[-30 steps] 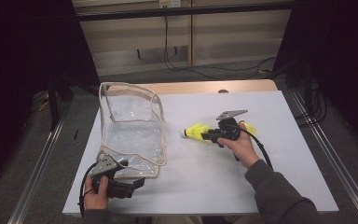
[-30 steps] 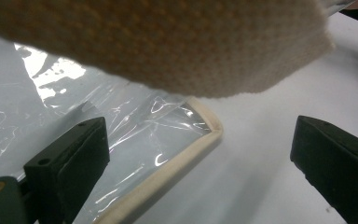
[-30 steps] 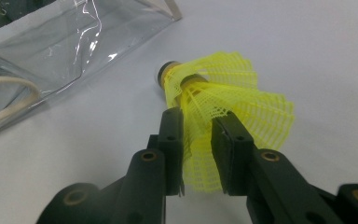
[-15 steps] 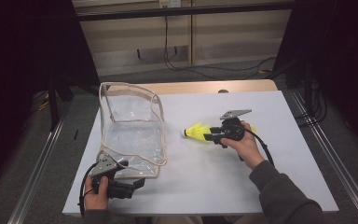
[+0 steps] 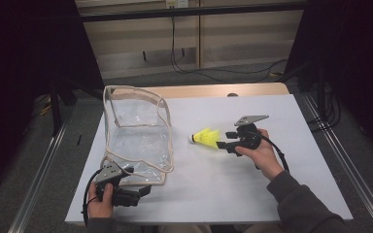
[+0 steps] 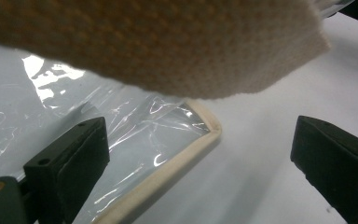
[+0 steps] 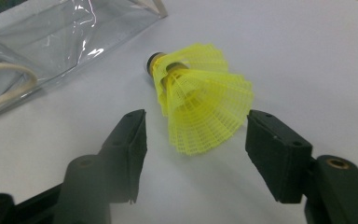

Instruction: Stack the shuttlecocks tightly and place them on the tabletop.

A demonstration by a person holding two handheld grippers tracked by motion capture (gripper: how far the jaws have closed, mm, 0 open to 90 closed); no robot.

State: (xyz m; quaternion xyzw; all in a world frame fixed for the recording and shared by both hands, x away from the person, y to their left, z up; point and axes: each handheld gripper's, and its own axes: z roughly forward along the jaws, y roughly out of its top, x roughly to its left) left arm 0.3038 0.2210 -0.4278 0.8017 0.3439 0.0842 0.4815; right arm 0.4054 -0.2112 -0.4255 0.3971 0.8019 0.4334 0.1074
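1. Right gripper (image 7: 193,140): its jaws stand apart and have just been opening. The skirt of the yellow shuttlecock (image 7: 200,105) lies between them at the centre of the right gripper view; neither pad presses on it.
2. Shuttlecock position: it lies on its side on the white table (image 5: 252,194), cork end toward the clear plastic pouch (image 5: 138,136), just right of centre in the high view. The right gripper (image 5: 223,141) sits directly right of the shuttlecock (image 5: 205,137).
3. Left gripper (image 5: 143,190): at the lower left of the high view, at the pouch's near corner. In the left gripper view its jaws stand wide apart over the pouch's cream-piped edge (image 6: 177,163), gripping nothing.
4. Step in hand, as judged: the shuttlecock is set down and released beside the pouch.
5. Next move, as judged: either back the right gripper clear, or re-grip lightly, since the mesh skirt deforms easily.
6. Obstructions: a knitted sleeve (image 6: 168,42) covers the upper part of the left gripper view. The pouch's curved strap (image 7: 7,81) lies at the left of the right gripper view, clear of the shuttlecock.
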